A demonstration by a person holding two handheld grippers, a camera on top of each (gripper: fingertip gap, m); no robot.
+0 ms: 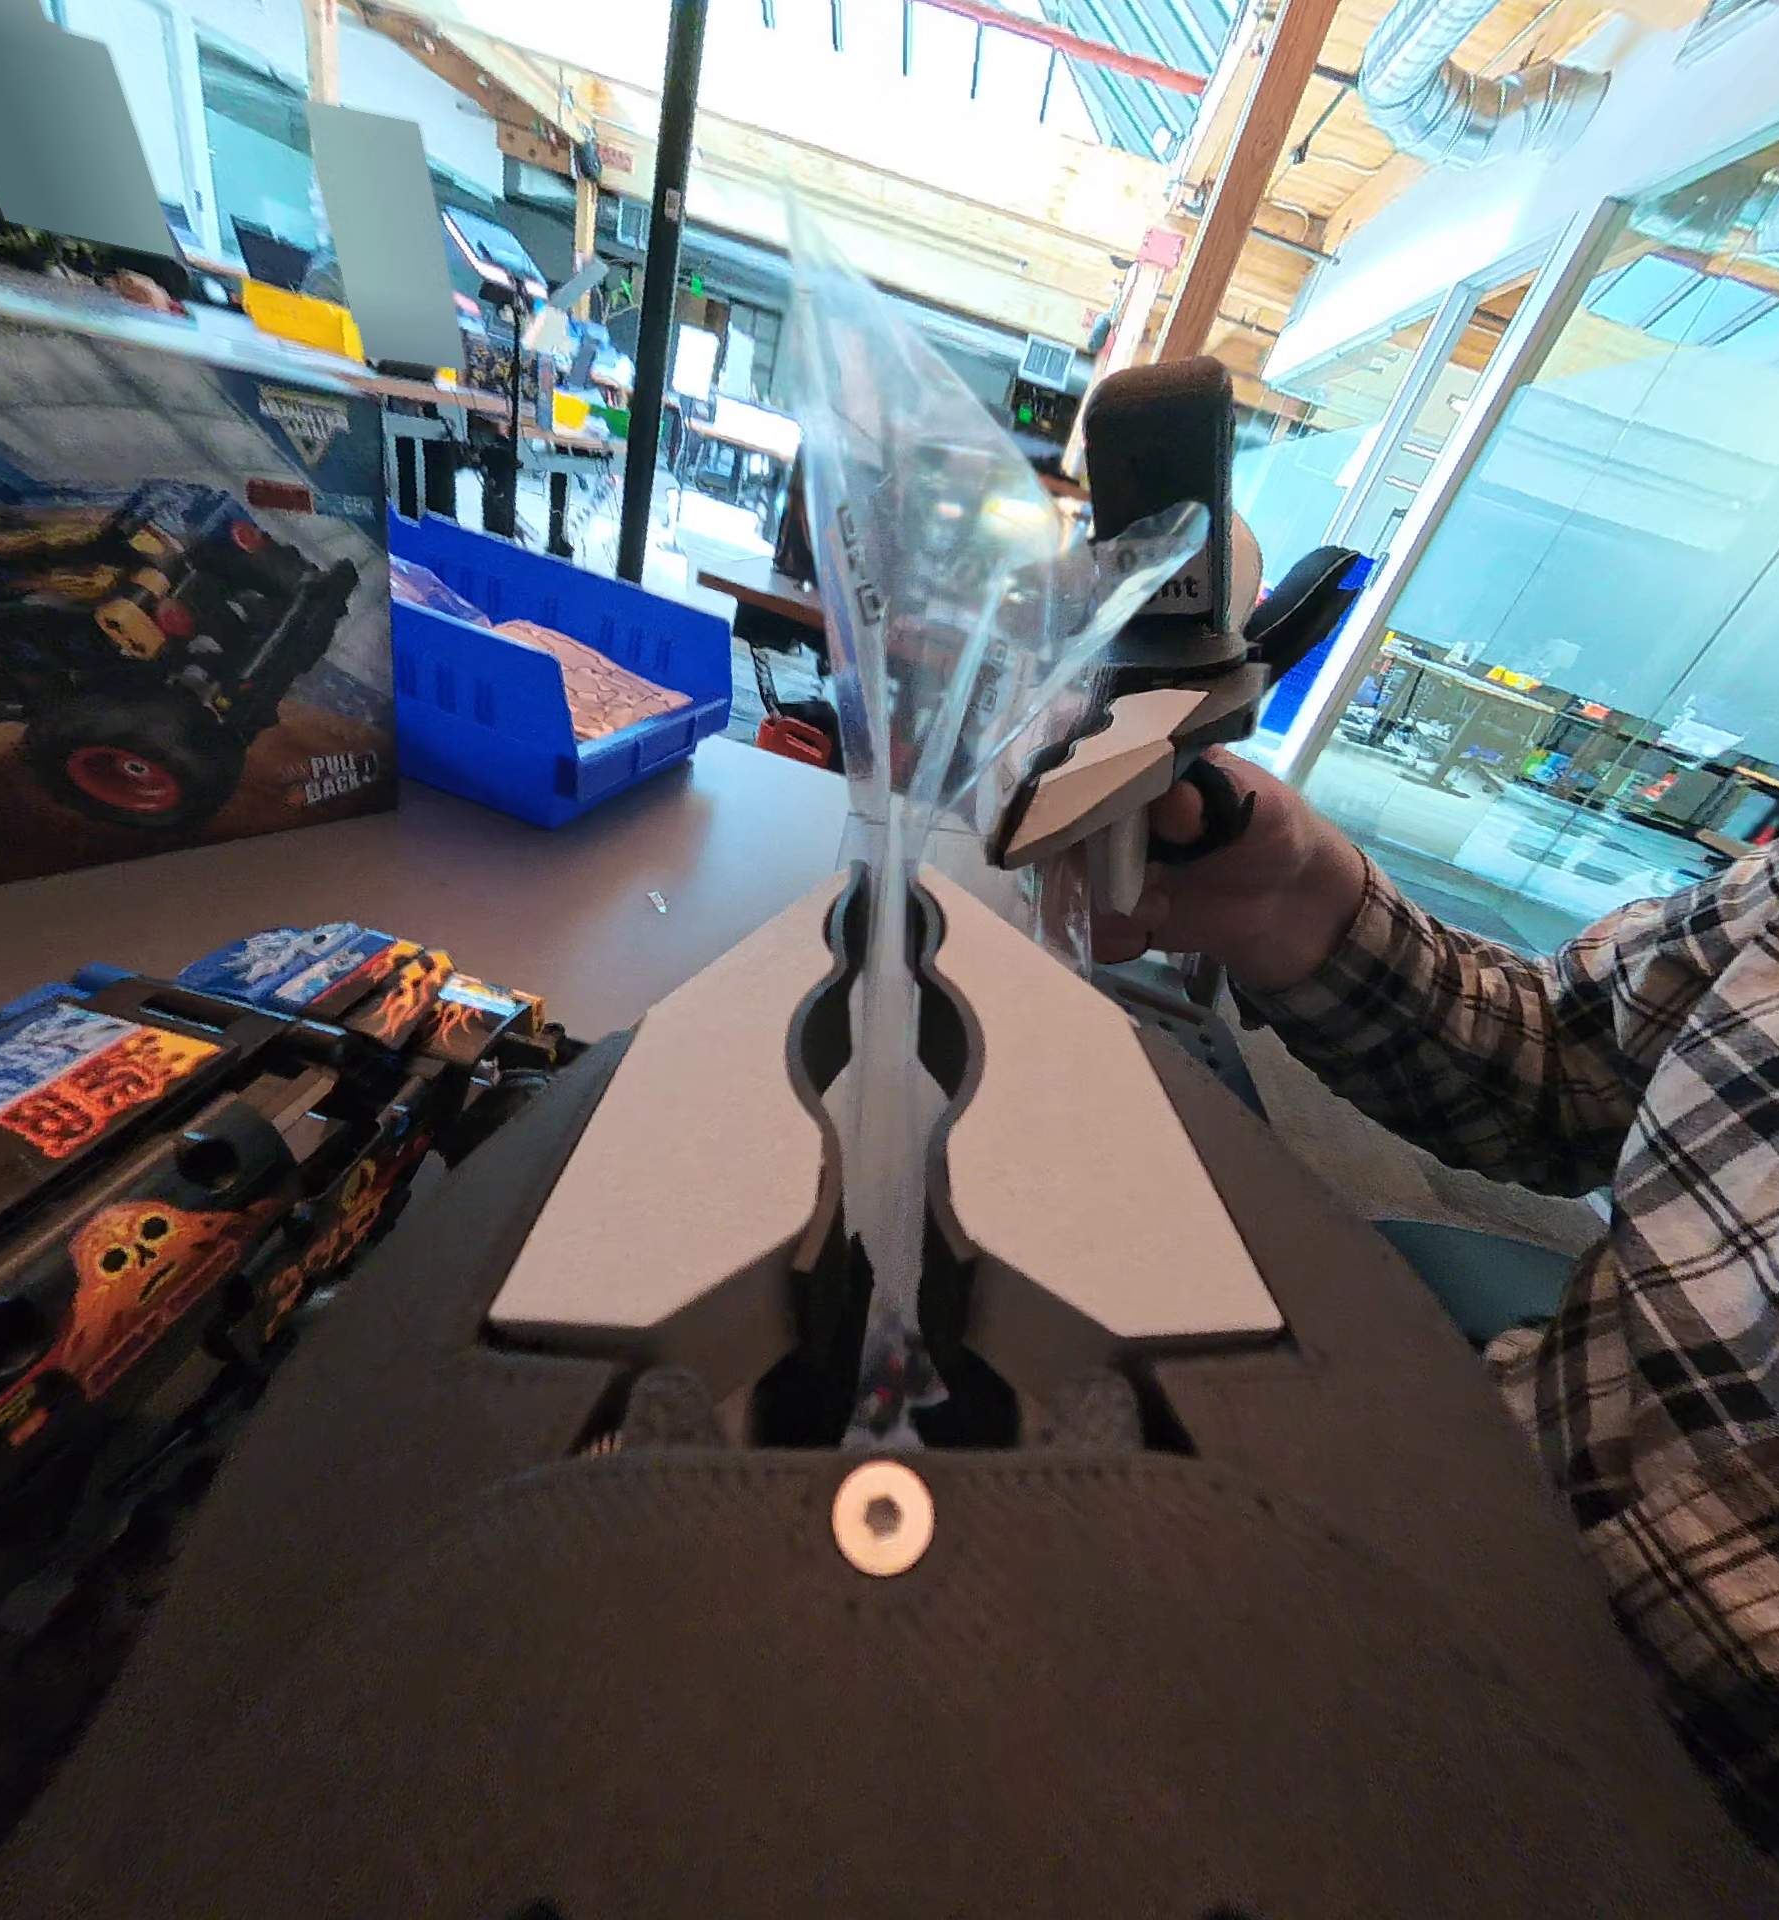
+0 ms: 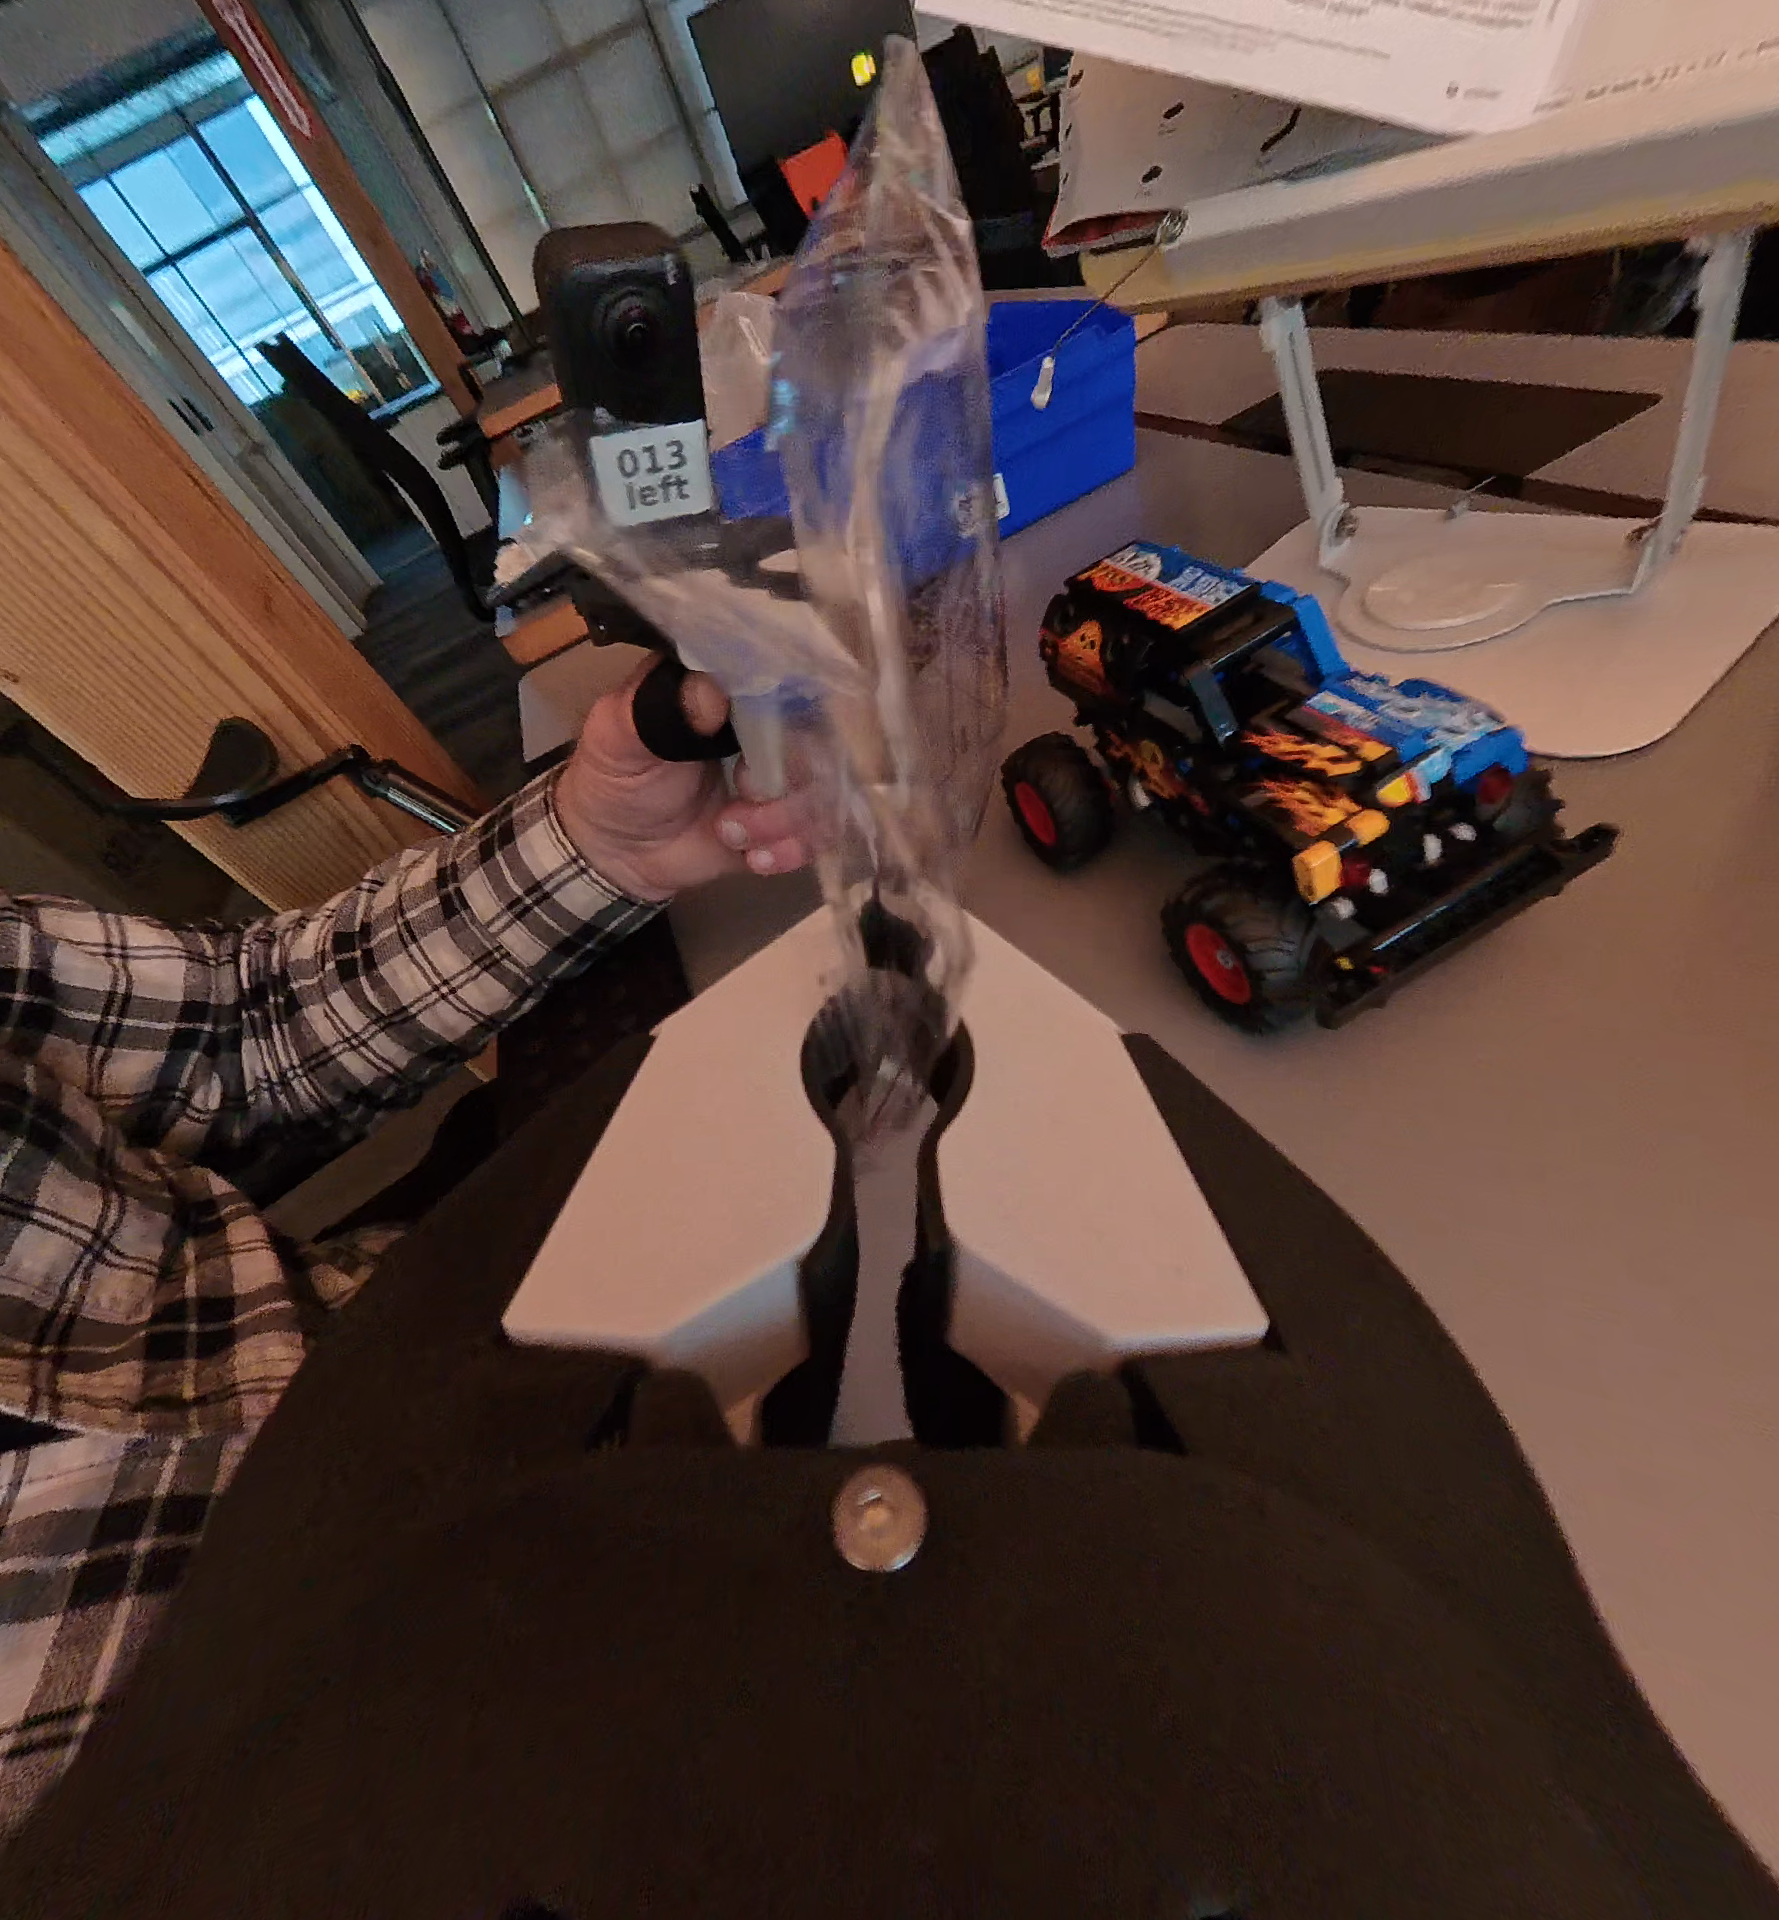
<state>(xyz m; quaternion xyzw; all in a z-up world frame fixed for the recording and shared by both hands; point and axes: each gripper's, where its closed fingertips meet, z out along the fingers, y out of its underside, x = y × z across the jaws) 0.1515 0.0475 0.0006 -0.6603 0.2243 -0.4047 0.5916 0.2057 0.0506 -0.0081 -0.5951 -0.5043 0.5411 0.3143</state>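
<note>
Two grippers, one bag: both of mine are pinching the same clear plastic bag [image 1: 916, 540] above the grey table [image 1: 511, 883].

Left wrist view, my left gripper: left gripper [image 1: 883, 935] at centre frame, fingers clenched on the bag's lower edge, film squeezed thin between the pads.
Left wrist view, bag: rises upright from my fingertips to upper centre, fanning out to the right.
Left wrist view, other tool: right gripper [image 1: 1010, 831] at centre right, gripped by my hand [image 1: 1238, 873] in a plaid sleeve, meeting the bag's right side.
Left wrist view, surroundings: toy monster truck [image 1: 189, 1174] at lower left, just beside my gripper; toy box [image 1: 137, 623] at upper left; blue bin [image 1: 552, 675] right of the box.

Right wrist view, my right gripper: right gripper [image 2: 885, 966] at centre, closed tight on the bag [image 2: 885, 447], a crumpled bit caught in the round notch.
Right wrist view, bag: stands tall to top centre, wrinkled.
Right wrist view, other tool: left gripper's body at upper left, fingers hidden behind the film.
Right wrist view, surroundings: truck [image 2: 1300, 769] on its wheels at centre right, apart from the bag; white stand [image 2: 1550, 603] behind it; blue bin [image 2: 1061, 405] behind the bag.
</note>
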